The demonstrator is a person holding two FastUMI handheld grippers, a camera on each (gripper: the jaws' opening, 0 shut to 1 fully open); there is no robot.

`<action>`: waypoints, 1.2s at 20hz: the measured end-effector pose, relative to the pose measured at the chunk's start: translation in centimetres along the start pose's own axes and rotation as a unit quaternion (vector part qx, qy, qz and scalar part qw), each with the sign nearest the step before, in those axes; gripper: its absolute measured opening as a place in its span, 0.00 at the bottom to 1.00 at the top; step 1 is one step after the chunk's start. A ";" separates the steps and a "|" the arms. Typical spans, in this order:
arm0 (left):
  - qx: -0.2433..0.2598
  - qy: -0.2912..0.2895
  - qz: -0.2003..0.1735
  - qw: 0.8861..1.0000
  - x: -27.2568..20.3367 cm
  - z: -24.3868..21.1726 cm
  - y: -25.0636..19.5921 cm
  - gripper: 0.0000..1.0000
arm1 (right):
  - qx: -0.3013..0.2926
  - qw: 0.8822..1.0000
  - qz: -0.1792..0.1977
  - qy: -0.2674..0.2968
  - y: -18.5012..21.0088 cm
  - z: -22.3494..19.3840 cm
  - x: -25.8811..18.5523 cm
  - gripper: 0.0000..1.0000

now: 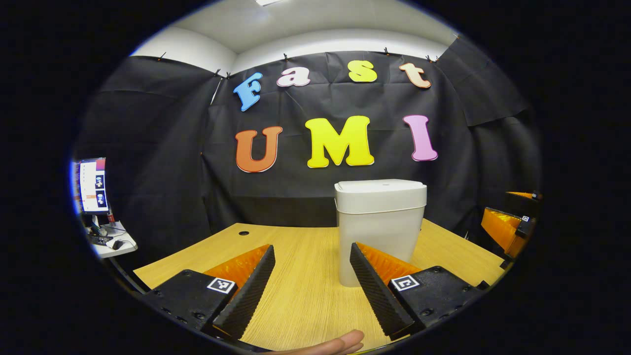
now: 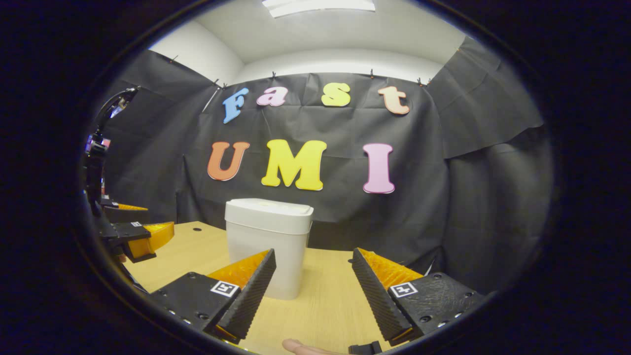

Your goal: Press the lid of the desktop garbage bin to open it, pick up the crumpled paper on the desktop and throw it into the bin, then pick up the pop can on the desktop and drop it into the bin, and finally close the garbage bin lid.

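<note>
Nearest, the left gripper (image 1: 311, 283) and the right gripper (image 2: 313, 286) both hover over the counter (image 1: 305, 291) with fingers spread, gripping nothing. Beyond them the bin (image 1: 379, 224) stands upright on the counter before the booth wall, its lid (image 1: 380, 194) down. I can make out no paper or can, so I cannot tell whether the task is beginning or finished.

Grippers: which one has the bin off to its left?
The right gripper: the garbage bin stands left of its fingers' gap; the left gripper has it rightward.
</note>
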State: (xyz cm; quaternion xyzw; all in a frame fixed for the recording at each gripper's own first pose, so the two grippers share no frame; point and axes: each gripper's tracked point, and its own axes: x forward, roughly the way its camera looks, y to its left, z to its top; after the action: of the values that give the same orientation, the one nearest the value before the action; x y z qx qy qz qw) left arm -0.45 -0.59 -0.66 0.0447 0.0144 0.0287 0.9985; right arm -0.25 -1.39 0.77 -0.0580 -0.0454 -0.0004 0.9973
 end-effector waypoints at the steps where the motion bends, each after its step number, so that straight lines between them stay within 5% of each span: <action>1: 0.000 0.001 -0.002 1.000 0.0 -0.1 0.0 0.99 | 0.000 1.000 -0.001 -0.002 0.0 0.1 0.0 0.95; 24: 0.002 0.013 -0.029 1.000 0.4 -1.9 -1.5 0.99 | 0.007 1.000 -0.004 0.011 -0.1 -1.2 1.0 0.95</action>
State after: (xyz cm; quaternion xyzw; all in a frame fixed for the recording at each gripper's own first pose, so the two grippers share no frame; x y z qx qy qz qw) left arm -0.04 -1.85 -2.74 0.0458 0.0290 0.0008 0.9985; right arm 0.84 -1.64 -0.29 -0.0503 -0.0344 -0.0045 0.9981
